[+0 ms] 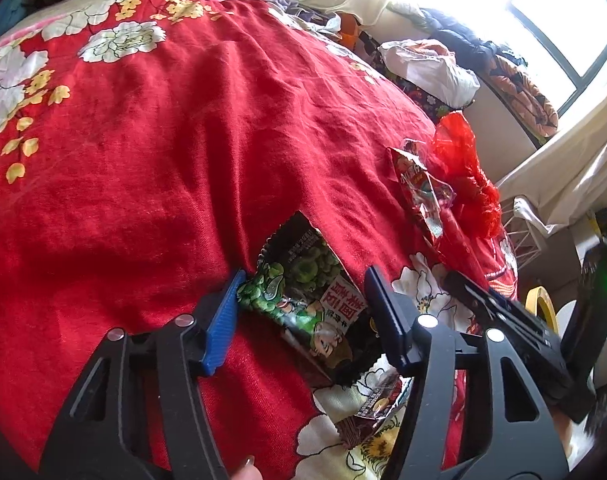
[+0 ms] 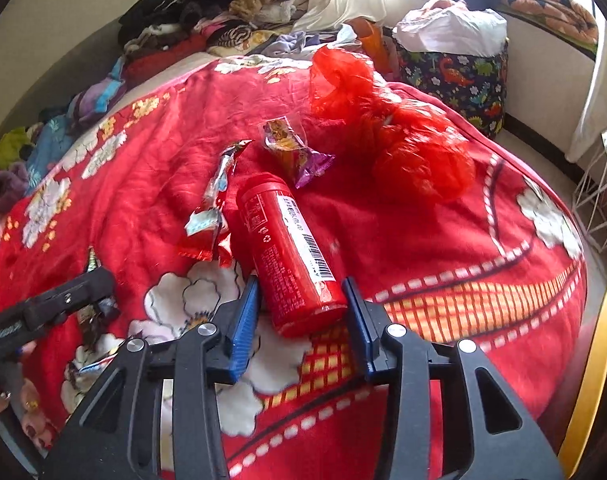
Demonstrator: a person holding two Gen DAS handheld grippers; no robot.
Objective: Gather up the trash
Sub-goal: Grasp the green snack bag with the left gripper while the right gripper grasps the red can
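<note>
Left gripper (image 1: 303, 312) straddles green snack bag (image 1: 303, 300) on red blanket (image 1: 143, 140), pads not pressing. Right gripper (image 2: 301, 320) brackets red can (image 2: 291, 256), contact uncertain. Wrappers (image 2: 211, 216), red plastic bag (image 2: 387, 132) still lie loose. Judgement: nothing collected, early stage.

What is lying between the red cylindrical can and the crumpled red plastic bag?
A small purple-ended snack wrapper lies between the can and the bag, seen in the right wrist view.
</note>
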